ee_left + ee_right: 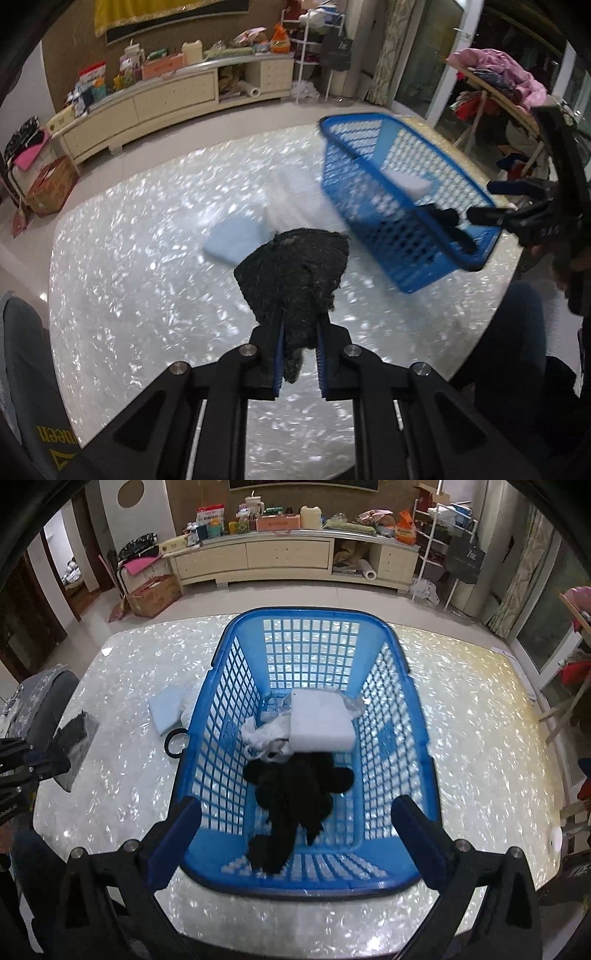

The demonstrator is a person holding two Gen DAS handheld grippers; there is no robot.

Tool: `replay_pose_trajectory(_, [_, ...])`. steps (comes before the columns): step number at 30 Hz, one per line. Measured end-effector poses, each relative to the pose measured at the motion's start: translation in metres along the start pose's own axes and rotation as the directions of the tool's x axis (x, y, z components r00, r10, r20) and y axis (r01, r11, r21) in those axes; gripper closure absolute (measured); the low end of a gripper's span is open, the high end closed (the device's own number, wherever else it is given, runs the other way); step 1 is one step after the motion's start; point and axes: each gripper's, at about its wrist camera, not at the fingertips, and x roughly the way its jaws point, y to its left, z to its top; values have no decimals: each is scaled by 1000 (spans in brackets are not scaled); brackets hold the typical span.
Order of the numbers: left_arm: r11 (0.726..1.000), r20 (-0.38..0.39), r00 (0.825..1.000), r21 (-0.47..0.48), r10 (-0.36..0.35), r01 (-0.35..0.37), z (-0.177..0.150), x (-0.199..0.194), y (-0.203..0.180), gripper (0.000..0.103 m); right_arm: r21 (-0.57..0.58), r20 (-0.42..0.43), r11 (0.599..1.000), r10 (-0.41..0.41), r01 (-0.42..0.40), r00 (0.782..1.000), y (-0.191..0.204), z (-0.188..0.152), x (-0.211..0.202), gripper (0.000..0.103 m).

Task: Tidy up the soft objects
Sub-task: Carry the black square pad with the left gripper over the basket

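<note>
My left gripper (300, 328) is shut on a dark grey scouring pad (295, 269) and holds it above the shiny white table (147, 266). The pad (75, 738) also shows at the left of the right wrist view. A blue plastic basket (236, 686) stands on the table; in the left wrist view the basket (373, 206) is to the right. It holds a white sponge (321, 720), a white cloth (266, 734) and a black soft toy (295, 794). My right gripper (295, 816) is open over the basket's near end. A light blue sponge (236, 240) lies on the table.
A black ring (175, 742) and the light blue sponge (166, 709) lie left of the basket. A grey chair back (48, 698) stands at the table's left edge. A cream cabinet (288, 561) lines the far wall.
</note>
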Motion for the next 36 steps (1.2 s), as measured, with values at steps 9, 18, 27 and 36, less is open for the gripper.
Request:
replay_pose_trajectory(9, [996, 45, 998, 82, -39, 35, 27, -17, -54, 90, 46, 22, 999, -10, 9, 1000, -14, -20, -9, 0])
replay_pose_trajectory(18, [976, 42, 995, 206, -85, 75, 69, 2, -108, 90, 92, 31, 996, -10, 8, 999, -41, -25, -3, 0])
replay_pose_trajectory(27, [922, 15, 992, 371, -126, 112, 111, 38, -151, 90, 135, 12, 991, -12, 10, 1000, -63, -28, 9, 0])
replay_pose_trajectory(36, [875, -30, 989, 461, -147, 144, 138, 92, -167, 90, 154, -8, 988, -9, 10, 1000, -69, -24, 22, 0])
